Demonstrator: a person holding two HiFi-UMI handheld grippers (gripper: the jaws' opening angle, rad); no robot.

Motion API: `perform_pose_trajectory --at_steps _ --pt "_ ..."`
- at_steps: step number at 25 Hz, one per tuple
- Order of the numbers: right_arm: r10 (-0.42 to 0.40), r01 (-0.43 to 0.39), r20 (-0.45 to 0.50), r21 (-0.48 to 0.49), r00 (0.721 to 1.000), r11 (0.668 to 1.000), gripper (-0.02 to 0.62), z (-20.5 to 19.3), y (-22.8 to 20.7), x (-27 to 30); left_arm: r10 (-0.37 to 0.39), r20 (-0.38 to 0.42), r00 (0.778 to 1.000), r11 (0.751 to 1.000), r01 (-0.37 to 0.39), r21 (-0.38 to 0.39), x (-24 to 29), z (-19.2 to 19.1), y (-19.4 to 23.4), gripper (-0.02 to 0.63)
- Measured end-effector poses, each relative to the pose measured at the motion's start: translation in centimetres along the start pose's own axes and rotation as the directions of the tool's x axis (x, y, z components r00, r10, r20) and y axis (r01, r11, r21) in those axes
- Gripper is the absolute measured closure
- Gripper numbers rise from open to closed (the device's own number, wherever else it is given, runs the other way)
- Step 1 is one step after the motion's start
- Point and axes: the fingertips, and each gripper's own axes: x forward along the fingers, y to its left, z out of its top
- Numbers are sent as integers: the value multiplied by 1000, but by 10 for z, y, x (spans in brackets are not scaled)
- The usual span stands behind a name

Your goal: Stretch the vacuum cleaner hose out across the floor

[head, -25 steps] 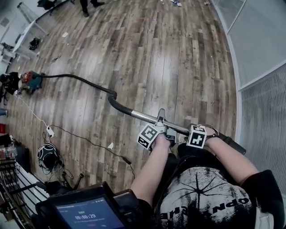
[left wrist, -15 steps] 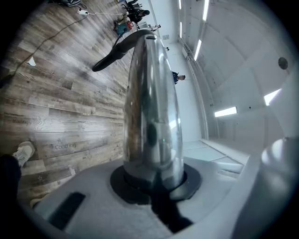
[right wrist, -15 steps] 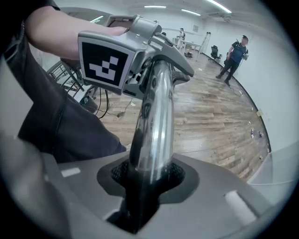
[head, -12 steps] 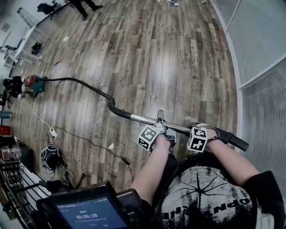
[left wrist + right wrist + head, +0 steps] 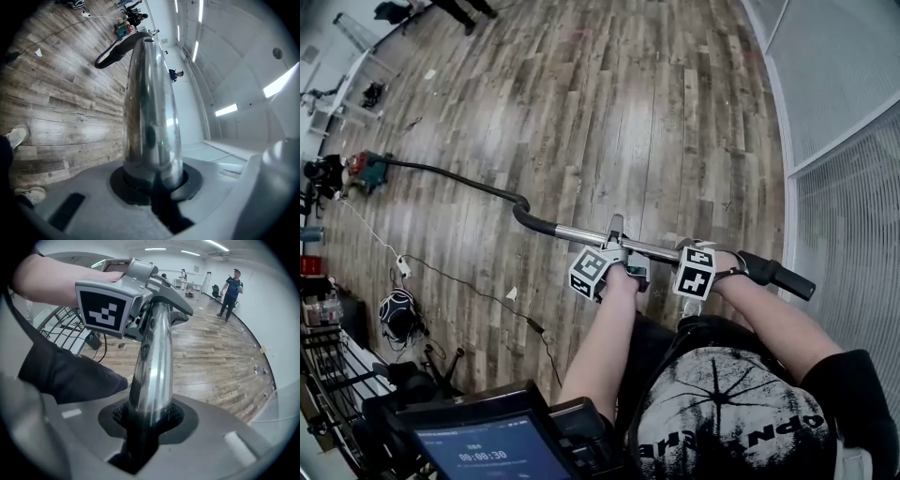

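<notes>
A red and teal vacuum cleaner point(image 5: 366, 172) stands far left on the wood floor. Its black hose point(image 5: 455, 178) runs right in a gentle curve to a chrome tube point(image 5: 581, 234) that ends in a black handle point(image 5: 778, 275). My left gripper point(image 5: 616, 246) holds the tube's middle, its jaws easing open a little with the pads still on the metal. My right gripper point(image 5: 686, 249) grips the tube close to the handle, jaws closing on it. The left gripper view looks along the tube point(image 5: 150, 117) to the hose point(image 5: 112, 51). The right gripper view shows the tube point(image 5: 152, 366) and the left gripper point(image 5: 140, 296).
A thin power cord point(image 5: 459, 281) with a white plug block point(image 5: 398, 269) trails over the floor at lower left, near a round black object point(image 5: 397, 317) and racks. A glass partition point(image 5: 844, 141) lines the right side. One person point(image 5: 232, 287) stands far off.
Both grippers and the tube have shifted a little left and up in the head view. The hose between the tube and the vacuum cleaner lies straighter.
</notes>
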Motion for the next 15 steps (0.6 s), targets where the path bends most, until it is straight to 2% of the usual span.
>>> perform_pose_trajectory --at_steps 5,10,15 --pt "5 -5 -14 -10 1000 1000 477 -19 -11 5 1 -20 1000 1000 0 14 14 -17 9 545" --pt "37 -34 -53 47 998 998 477 -31 -15 14 2 -196 981 999 7 47 31 -39 23 511" --pt "41 -35 -104 60 994 998 477 -29 -42 28 9 -279 960 1000 -4 19 61 -37 39 497"
